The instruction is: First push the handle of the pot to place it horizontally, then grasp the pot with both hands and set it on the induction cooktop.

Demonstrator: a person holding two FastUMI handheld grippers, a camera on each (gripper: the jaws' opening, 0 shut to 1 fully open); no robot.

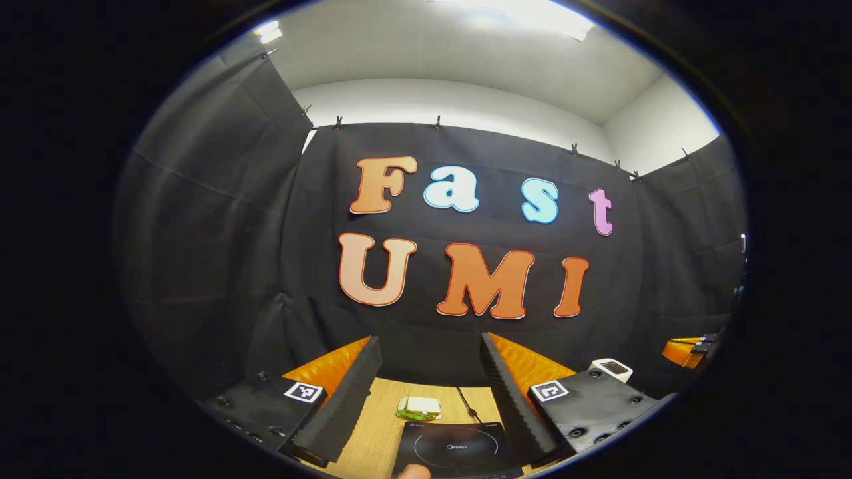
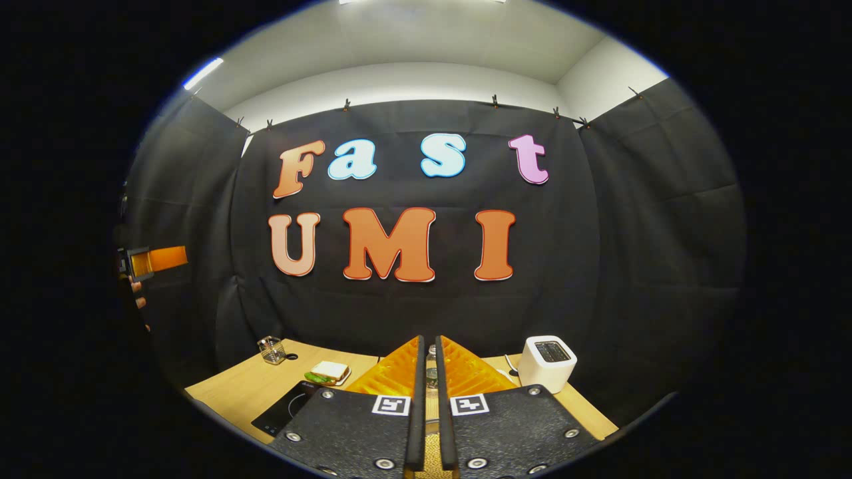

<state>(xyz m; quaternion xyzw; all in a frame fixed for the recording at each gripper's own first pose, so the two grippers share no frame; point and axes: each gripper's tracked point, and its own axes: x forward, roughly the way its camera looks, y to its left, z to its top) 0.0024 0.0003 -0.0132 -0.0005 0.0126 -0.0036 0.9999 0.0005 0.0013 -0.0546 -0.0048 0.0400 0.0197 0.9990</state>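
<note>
Left gripper (image 1: 431, 372) up high over the wooden table (image 1: 379, 426), fingers spread wide apart, nothing between them. Looking through that gap in the left gripper view: the flat black induction cooktop (image 1: 459, 449) with its ring marking sits right below, a black cable (image 1: 466, 402) running off its far edge, and just beyond it a sandwich on a small plate (image 1: 419, 408). Off to the right, the white toaster (image 1: 611, 368), and at the far edge the right gripper (image 1: 689, 349) peeking in.

Right gripper (image 2: 426, 372), from its own view: fingers drawn nearly together, just a thin slit between them, and through that slit a small slice of something I can't identify. Either side, the right gripper view gives the toaster (image 2: 547, 362) near right, the cooktop corner (image 2: 283, 409) lower left, the sandwich (image 2: 327, 373) behind it, and a small clear glass cup (image 2: 271, 350) farther back. The left gripper (image 2: 153, 259) hangs at the far left, a hand (image 2: 136, 293) beneath it.

The pot: I can't make it out anywhere here.
</note>
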